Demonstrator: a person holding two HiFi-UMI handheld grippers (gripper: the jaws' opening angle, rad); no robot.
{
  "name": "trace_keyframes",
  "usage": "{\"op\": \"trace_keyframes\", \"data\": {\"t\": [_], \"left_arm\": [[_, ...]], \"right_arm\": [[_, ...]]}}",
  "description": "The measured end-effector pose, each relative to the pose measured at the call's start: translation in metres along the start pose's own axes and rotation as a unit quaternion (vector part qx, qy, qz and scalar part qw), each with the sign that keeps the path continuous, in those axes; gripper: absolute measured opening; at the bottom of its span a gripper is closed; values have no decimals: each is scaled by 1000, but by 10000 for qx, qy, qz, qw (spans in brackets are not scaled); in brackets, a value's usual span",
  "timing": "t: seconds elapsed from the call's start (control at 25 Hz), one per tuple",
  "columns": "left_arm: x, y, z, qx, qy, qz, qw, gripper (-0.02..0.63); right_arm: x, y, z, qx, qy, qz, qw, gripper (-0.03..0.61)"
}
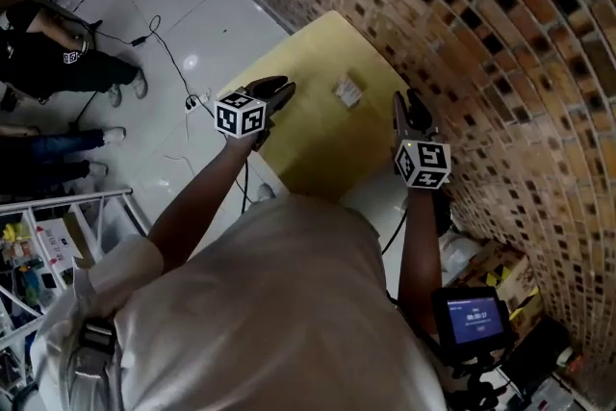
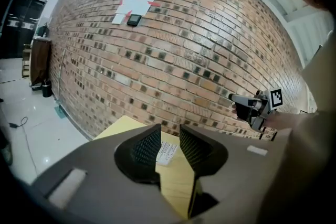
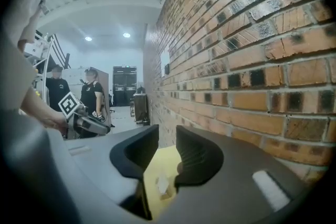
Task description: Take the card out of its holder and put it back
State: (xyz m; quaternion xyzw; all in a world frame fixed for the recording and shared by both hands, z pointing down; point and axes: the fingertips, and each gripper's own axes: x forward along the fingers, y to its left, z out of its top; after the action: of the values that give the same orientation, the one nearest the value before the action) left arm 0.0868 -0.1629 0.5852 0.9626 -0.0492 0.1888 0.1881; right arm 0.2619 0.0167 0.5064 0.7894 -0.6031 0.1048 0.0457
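Head view: both grippers hung above the yellow table (image 1: 318,154), which stood against the brick wall (image 1: 462,24). The left gripper (image 1: 287,91) was at the table's left edge and the right gripper (image 1: 404,99) near the wall. The card holder (image 1: 347,91) lay flat on the tabletop between them, apart from both. Whether the card sat fully inside it could not be told at this size.

Step in hand, as judged: the approach to the holder, with no part of the task's handling done yet. To do it well, one gripper would need to come down and pin the holder by an edge. The other would then take only the card's exposed margin and draw it along the sleeve's axis, not upward. A light, flat holder of this kind would likely slide or lift if gripped alone.

Left gripper view: the fingers (image 2: 147,147) stood spread with a clear gap and nothing between the pads. The card (image 2: 167,153) showed through the gap, lying on the table beyond.

Right gripper view: the fingers (image 3: 197,157) were likewise parted and held nothing. Only the tabletop and a pale patch, probably the holder, showed below them.
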Motion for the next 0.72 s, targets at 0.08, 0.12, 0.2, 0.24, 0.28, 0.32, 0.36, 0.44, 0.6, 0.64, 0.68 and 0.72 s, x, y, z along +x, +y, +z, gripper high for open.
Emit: {"op": "trace_keyframes", "data": {"t": [0.08,0.12,0.2,0.24,0.28,0.32,0.36,0.44,0.6,0.64,0.68,0.72], "left_arm": [[-2,3,2,5,-9,-43,10000,130],[-3,4,2,-8,-9,-63,10000,130],[-5,5,-1,-49,9,-105,9999,130],[-7,5,-3,-68,24,-127,9999,130],[-8,5,-6,-82,41,-146,9999,130],[-10,5,-8,-97,57,-159,9998,130],[-12,5,-11,-112,72,-164,9998,130],[-16,6,-14,-132,92,-147,9998,122],[-25,9,-17,-211,41,-73,9997,112],[-29,9,-17,-247,1,-70,9997,115],[-33,9,-17,-270,-33,-77,9996,115],[-38,8,-18,-274,-55,-87,9996,115]], "right_arm": [[-4,6,-5,11,44,-56,10000,109],[-6,8,-8,21,70,-89,9999,107],[-9,13,-14,54,125,-154,9998,106],[-11,16,-17,75,155,-178,9997,104],[-13,19,-21,94,186,-194,9996,104],[-15,22,-24,105,216,-204,9995,104],[-16,25,-26,110,242,-210,9994,104],[-18,30,-31,114,283,-223,9993,104],[-19,36,-39,179,330,-239,9990,101],[-20,38,-41,200,342,-243,9989,101],[-20,40,-43,220,357,-251,9988,98],[-19,43,-45,240,375,-261,9987,97]]}}
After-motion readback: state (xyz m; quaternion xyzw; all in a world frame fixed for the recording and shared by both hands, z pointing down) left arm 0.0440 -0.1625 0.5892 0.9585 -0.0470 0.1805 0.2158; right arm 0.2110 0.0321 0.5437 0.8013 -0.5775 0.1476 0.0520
